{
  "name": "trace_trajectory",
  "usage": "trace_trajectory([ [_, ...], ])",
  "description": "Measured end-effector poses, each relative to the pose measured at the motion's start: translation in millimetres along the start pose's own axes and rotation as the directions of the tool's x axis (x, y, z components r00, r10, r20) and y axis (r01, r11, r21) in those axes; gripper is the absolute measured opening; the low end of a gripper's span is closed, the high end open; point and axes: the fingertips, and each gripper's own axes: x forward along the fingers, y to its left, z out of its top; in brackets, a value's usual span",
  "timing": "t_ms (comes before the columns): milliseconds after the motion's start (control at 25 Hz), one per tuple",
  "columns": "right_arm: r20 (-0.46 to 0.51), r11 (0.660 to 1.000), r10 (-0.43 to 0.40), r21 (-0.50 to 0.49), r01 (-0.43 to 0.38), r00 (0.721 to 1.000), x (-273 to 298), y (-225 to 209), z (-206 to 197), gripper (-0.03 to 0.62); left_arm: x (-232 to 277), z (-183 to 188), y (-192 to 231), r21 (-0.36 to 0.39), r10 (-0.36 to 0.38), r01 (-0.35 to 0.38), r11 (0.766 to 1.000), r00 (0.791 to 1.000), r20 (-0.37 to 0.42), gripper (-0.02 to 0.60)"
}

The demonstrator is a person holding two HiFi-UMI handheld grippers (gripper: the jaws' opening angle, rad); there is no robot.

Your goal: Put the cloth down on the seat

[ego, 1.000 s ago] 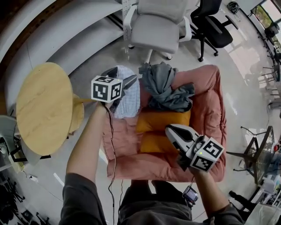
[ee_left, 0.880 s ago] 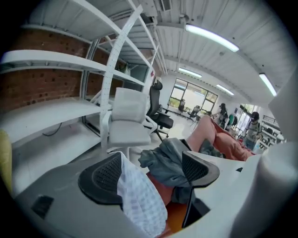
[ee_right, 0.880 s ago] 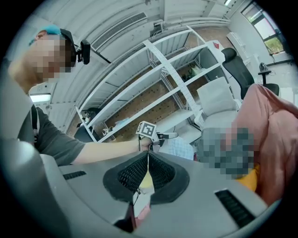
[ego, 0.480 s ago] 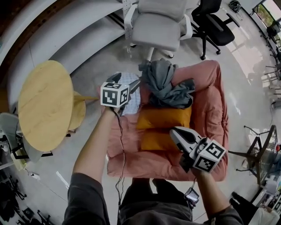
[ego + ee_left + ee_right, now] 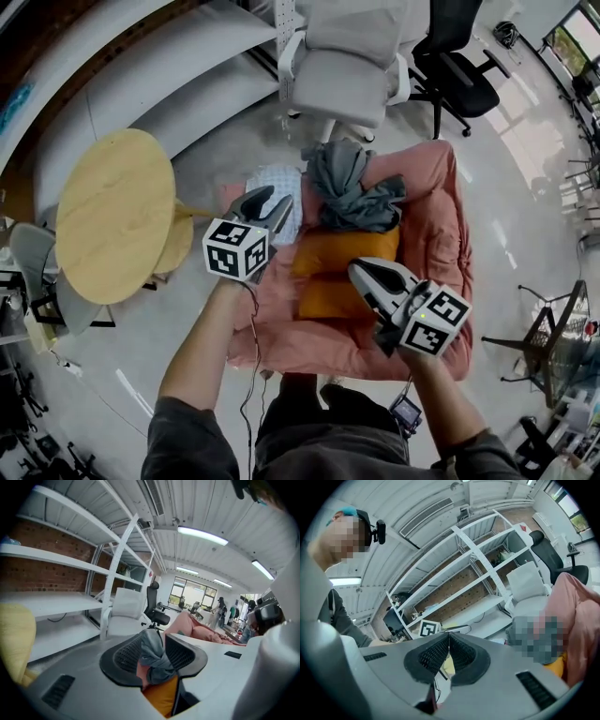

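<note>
The checked cloth (image 5: 281, 183) lies just ahead of the tips of the left gripper (image 5: 267, 202), on the far left corner of the pink seat (image 5: 441, 244). I judge that this is the cloth of the task and that it is already down, because nothing holds it.

The left gripper's jaws are partly apart and closing, with nothing between them. Through their gap only the grey cloth (image 5: 349, 187) and the orange cushion (image 5: 342, 253) show, well beyond the tips. The gripper probably hangs clear so that the fabric does not catch on its pads.

The right gripper (image 5: 358, 272) has its jaws together and empty. It hovers over the near part of the cushion, to the right of the left gripper, probably only to be out of the way.

The checked cloth is rumpled but mostly spread. Its long axis seems to run the way the left gripper's jaws point, away from the person and along the seat's left edge. Its near end is hidden behind the jaws. The grey cloth is a heap just right of it.
</note>
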Motion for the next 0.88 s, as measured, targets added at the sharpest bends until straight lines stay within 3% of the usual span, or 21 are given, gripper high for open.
trace_trajectory([
  [120,0.014,0.999,0.024,-0.032,-0.024,1.000,-11.2,17.4,13.1,0.015,-31.2,8.1,-30.8,-0.019,0.015,-0.014,1.000,0.999,0.047,0.086],
  [280,0.037,0.997,0.047,-0.056,-0.044,0.998,-27.6,35.1,27.4,0.015,-64.7,18.9,-69.4,-0.028,0.026,-0.023,0.999,0.996,0.085,0.035],
  [680,0.087,0.991,0.094,-0.104,-0.084,0.992,-77.3,78.3,47.0,0.015,-136.6,39.9,-155.7,-0.032,0.058,-0.053,0.998,0.985,0.161,0.020],
  [880,0.104,0.988,0.107,-0.126,-0.094,0.989,-99.0,93.3,49.3,0.014,-155.0,47.2,-190.8,0.008,0.058,-0.061,0.998,0.982,0.181,0.020],
])
